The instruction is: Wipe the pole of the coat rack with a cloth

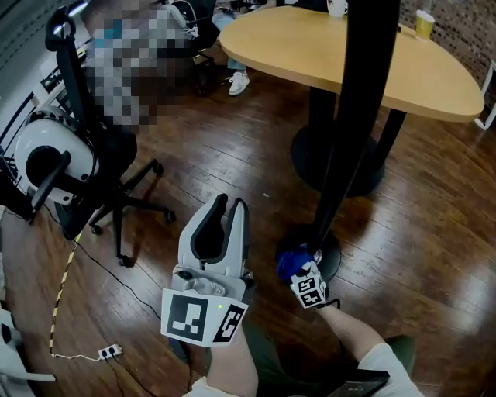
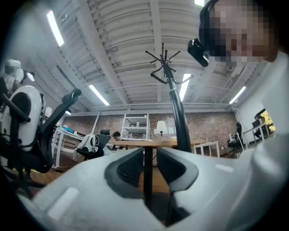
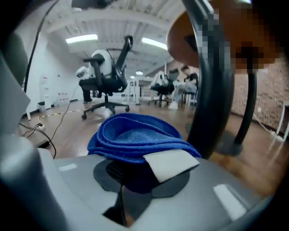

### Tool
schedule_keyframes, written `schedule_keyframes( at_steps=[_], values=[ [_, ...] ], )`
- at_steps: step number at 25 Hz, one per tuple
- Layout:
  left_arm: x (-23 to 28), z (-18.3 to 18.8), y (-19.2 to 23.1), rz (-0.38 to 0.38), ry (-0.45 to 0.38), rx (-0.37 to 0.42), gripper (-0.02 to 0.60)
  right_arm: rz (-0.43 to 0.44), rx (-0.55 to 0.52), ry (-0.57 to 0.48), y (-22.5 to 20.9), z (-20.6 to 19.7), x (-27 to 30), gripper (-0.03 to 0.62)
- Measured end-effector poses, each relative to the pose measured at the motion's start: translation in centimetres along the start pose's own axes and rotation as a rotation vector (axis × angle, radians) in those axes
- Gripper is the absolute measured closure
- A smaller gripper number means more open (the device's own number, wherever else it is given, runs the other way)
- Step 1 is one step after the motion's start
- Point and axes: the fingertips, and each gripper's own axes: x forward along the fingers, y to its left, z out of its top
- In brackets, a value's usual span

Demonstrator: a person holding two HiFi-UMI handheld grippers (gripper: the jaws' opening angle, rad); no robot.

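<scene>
Two grippers, one blue cloth, one coat rack pole.
Right gripper [image 1: 299, 265] is clamped on the single folded blue microfibre cloth [image 1: 287, 262], one white label [image 3: 171, 163] lying over its jaw. The cloth sits low, just beside the black coat rack pole [image 1: 360, 101] near its round base [image 1: 332, 257]; in the right gripper view the pole rises just right of the cloth. Left gripper [image 1: 232, 203] is held apart from the pole, on the far side of the right gripper from it, jaws narrowly apart with nothing between them. Beyond both grippers: one round wooden table [image 1: 310, 54] with two cups [image 1: 424, 23]; beyond the left gripper, one office chair [image 1: 116, 198].
</scene>
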Motion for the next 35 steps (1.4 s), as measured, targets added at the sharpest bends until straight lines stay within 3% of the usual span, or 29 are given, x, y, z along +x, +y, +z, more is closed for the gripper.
schedule_keyframes(
  at_steps=[2, 3, 5, 7, 9, 12, 13, 15, 17, 19, 22, 25, 28, 35],
  values=[
    [0.2, -0.6, -0.7, -0.018, 0.012, 0.009, 0.491, 0.026, 0.057, 0.128, 1.0, -7.0, 2.4, 0.49],
    [0.3, -1.0, -0.7, -0.013, 0.016, 0.011, 0.491, 0.037, 0.084, 0.143, 1.2, -8.0, 3.0, 0.491],
    [0.2, -1.6, -0.1, 0.022, 0.032, 0.002, 0.489, 0.069, 0.127, 0.069, 1.7, -4.8, 2.1, 0.493],
    [0.1, -1.4, 0.5, 0.047, 0.068, -0.006, 0.456, 0.108, 0.145, -0.119, 2.3, 5.1, -2.9, 0.494],
    [1.2, 0.7, 0.5, 0.031, 0.092, 0.019, 0.427, 0.101, 0.109, -0.366, 0.8, 20.3, -11.9, 0.494],
    [3.5, 7.1, 0.3, 0.013, 0.103, 0.085, 0.414, 0.089, 0.025, -0.688, -1.9, 42.5, -27.5, 0.494],
    [4.0, 9.7, 0.2, 0.022, 0.099, 0.086, 0.411, 0.106, 0.019, -0.752, -2.1, 47.8, -31.7, 0.494],
    [4.1, 14.8, -0.3, 0.068, 0.076, 0.057, 0.398, 0.145, 0.019, -0.798, -1.7, 54.9, -38.4, 0.494],
    [4.5, 18.0, -2.0, 0.058, 0.117, 0.054, 0.388, 0.148, 0.013, -0.774, -1.6, 58.9, -43.4, 0.494],
    [5.2, 21.6, -3.9, 0.008, 0.182, 0.103, 0.387, 0.144, 0.024, -0.732, -1.7, 62.6, -47.7, 0.494],
    [6.2, 31.8, -7.1, -0.074, 0.21, 0.173, 0.388, 0.132, 0.078, -0.681, -1.6, 68.6, -54.3, 0.493],
    [6.8, 41.2, -10.5, -0.143, 0.242, 0.104, 0.388, 0.096, 0.129, -0.64, -1.4, 74.3, -61.1, 0.493],
    [7.4, 48.9, -12.0, -0.198, 0.208, 0.092, 0.388, 0.047, 0.146, -0.624, -1.6, 78.6, -66.5, 0.493],
    [6.4, 51.4, -13.4, -0.258, 0.184, 0.077, 0.388, -0.038, 0.114, -0.672, -1.4, 81.4, -73.1, 0.493]
  ],
)
